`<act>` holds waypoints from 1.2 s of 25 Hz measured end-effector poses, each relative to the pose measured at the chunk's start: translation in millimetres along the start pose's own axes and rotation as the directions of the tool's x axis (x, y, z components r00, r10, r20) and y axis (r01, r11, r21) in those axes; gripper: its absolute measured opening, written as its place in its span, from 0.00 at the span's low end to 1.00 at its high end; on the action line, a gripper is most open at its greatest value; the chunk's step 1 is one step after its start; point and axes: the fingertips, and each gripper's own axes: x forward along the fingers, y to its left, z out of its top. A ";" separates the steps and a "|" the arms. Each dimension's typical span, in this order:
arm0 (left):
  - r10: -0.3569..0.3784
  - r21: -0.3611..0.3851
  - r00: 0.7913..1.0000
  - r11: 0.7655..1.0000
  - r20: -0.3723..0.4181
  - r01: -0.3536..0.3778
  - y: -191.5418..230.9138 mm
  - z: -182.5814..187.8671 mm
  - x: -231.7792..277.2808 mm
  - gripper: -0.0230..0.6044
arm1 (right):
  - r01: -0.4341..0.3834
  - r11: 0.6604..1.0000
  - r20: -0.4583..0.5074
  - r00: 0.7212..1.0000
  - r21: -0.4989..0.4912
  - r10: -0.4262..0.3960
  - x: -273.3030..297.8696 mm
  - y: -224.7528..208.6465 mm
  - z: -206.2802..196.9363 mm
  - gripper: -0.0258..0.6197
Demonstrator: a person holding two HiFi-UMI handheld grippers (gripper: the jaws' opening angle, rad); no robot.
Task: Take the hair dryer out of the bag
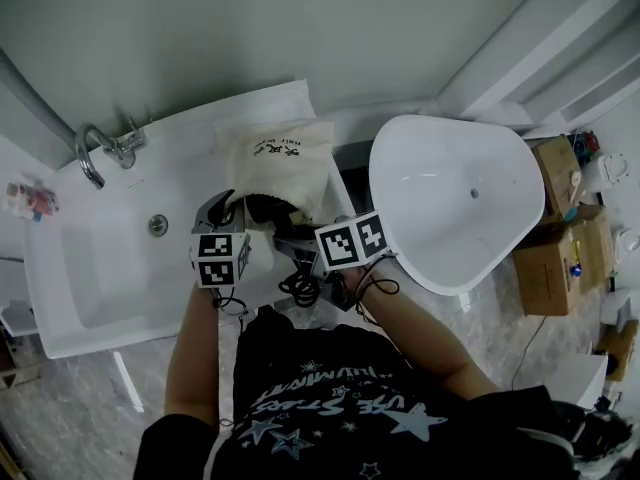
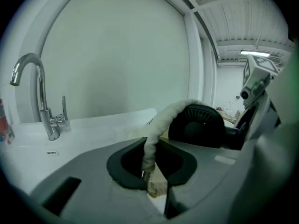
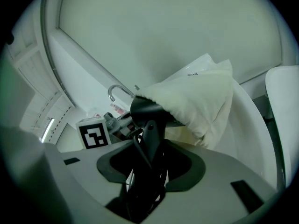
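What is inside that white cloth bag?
The black hair dryer is partly inside the bag. Its handle sticks out, clamped by the right gripper. The cloth hides whatever lies deeper inside.

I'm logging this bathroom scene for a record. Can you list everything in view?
rectangular tub: one, white, left
oval tub: one, white, right
faucet: one, chrome, on the rectangular tub's rim
cloth bag: one, cream, on the rectangular tub's right end
hair dryer: one, black, partly inside the bag
cord: one, black, bunched under the right tongs
cardboard boxes: at least two, brown, far right
left tongs: one, grey, shut on the bag's rim
right tongs: one, grey, shut on the hair dryer's handle
arms: two, behind the tongs
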 end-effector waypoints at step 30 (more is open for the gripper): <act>0.130 -0.097 0.991 0.986 -0.042 -0.134 -81.4 -41.7 -57.2 0.28 | -0.251 0.963 -0.052 0.968 -0.102 0.247 -140.4 5.7 -117.3 0.31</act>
